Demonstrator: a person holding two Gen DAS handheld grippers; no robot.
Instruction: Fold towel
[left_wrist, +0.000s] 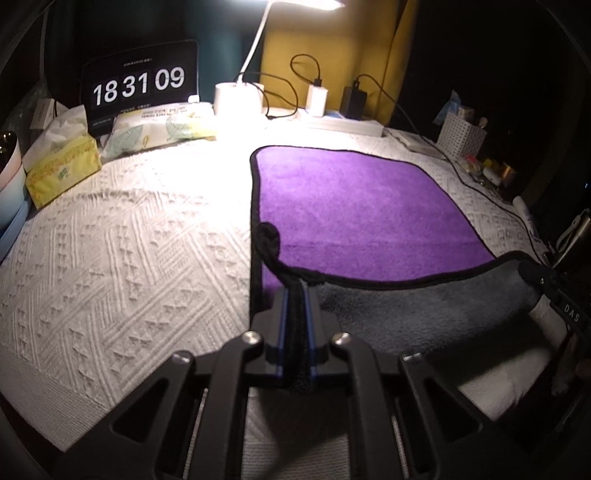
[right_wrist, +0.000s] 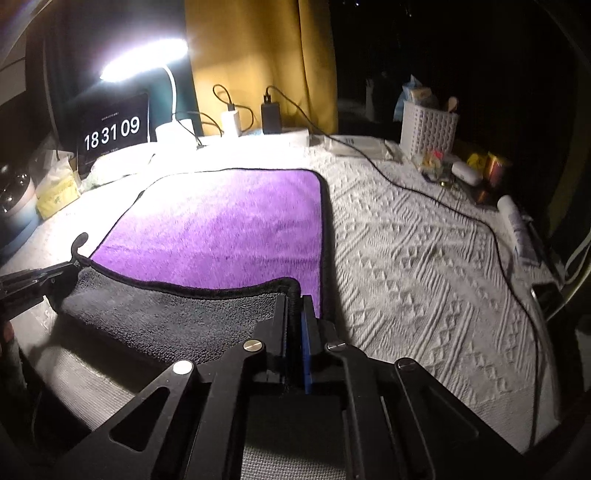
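A purple towel (left_wrist: 354, 206) with a black stitched border and a gray underside is lying on a white textured bedspread (left_wrist: 129, 258), its far portion resting flat while its near edge is being lifted off the surface and turned back, so the gray side (left_wrist: 406, 314) is facing up along the front. The left gripper (left_wrist: 295, 295) is pinching the towel's near left corner, its two fingers closed tight on the black border, with a small black hanging loop (left_wrist: 269, 236) curling up just beyond the fingertips. The right gripper (right_wrist: 294, 299) is pinching the near right corner in the same way, fingers closed on the border with fabric filling the narrow gap between them. The lifted edge is sagging in a shallow curve between the two grippers, which are sitting well apart at opposite ends of it. Beyond the towel, a white desk lamp (right_wrist: 147, 59) is shining brightly over the far edge of the surface. Beside the lamp base, a dark clock screen (left_wrist: 138, 83) is showing 18 31 09. A yellow tissue box (left_wrist: 62, 170) is standing to the left of the towel, and a white perforated basket (right_wrist: 428, 129) is standing to the right. A black cable (right_wrist: 461, 210) is trailing across the bedspread on the towel's right side, apart from it. A mustard-yellow curtain (right_wrist: 258, 55) is hanging behind.
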